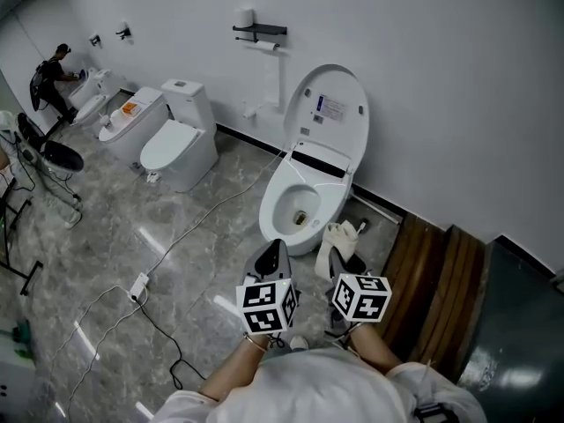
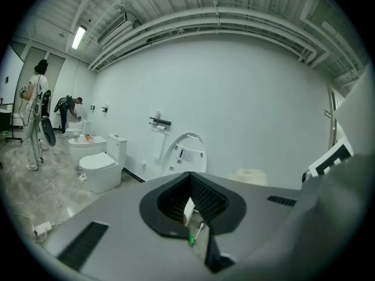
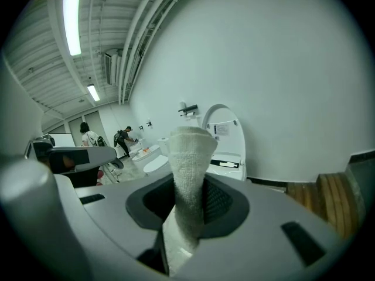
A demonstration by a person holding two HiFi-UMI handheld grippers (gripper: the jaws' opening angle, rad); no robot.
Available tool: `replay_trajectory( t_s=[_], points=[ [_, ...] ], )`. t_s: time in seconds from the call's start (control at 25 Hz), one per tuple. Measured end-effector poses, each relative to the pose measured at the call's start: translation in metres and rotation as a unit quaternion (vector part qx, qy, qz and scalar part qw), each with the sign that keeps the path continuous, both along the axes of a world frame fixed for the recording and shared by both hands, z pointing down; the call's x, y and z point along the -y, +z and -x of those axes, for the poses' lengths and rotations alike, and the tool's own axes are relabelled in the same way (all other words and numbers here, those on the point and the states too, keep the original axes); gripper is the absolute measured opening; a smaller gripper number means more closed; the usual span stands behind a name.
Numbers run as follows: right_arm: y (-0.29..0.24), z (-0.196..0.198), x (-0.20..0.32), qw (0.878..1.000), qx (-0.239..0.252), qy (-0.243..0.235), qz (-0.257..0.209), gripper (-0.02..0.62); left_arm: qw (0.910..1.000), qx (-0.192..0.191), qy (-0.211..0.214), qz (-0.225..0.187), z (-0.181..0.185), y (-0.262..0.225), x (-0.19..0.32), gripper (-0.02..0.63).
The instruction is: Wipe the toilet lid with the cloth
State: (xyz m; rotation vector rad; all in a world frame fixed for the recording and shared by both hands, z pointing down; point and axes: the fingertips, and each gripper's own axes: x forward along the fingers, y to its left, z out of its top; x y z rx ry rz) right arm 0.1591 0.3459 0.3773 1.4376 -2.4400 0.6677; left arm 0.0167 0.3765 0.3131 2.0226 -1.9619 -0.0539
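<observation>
A white toilet stands against the wall with its lid raised and the bowl open. In the head view both grippers are low in the frame, just short of the bowl. My right gripper is shut on a white terry cloth, which stands up between its jaws. My left gripper is shut with nothing in it. The raised lid lies ahead in the left gripper view, and in the right gripper view the lid shows just behind the cloth.
Two more toilets stand along the wall to the left. A cable and power strip lie on the marble floor. Wooden steps rise at the right. A paper shelf hangs on the wall. A person works far left.
</observation>
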Motion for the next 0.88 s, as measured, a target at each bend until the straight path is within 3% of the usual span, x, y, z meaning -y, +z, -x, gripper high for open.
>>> replay_trajectory(
  t_s=[0.24, 0.56, 0.88],
  points=[
    [0.008, 0.003, 0.031, 1.0, 0.0, 0.013, 0.016, 0.095, 1.0, -0.003, 0.005, 0.007, 0.01, 0.004, 0.037, 0.012],
    [0.025, 0.014, 0.091, 0.998, 0.002, 0.055, 0.029, 0.095, 0.999, -0.003, 0.044, 0.003, 0.025, 0.01, 0.112, 0.012],
    [-0.003, 0.054, 0.173, 0.997, -0.004, 0.072, 0.002, 0.095, 0.9971, 0.008, 0.075, -0.004, 0.056, -0.009, 0.204, 0.012]
  ],
)
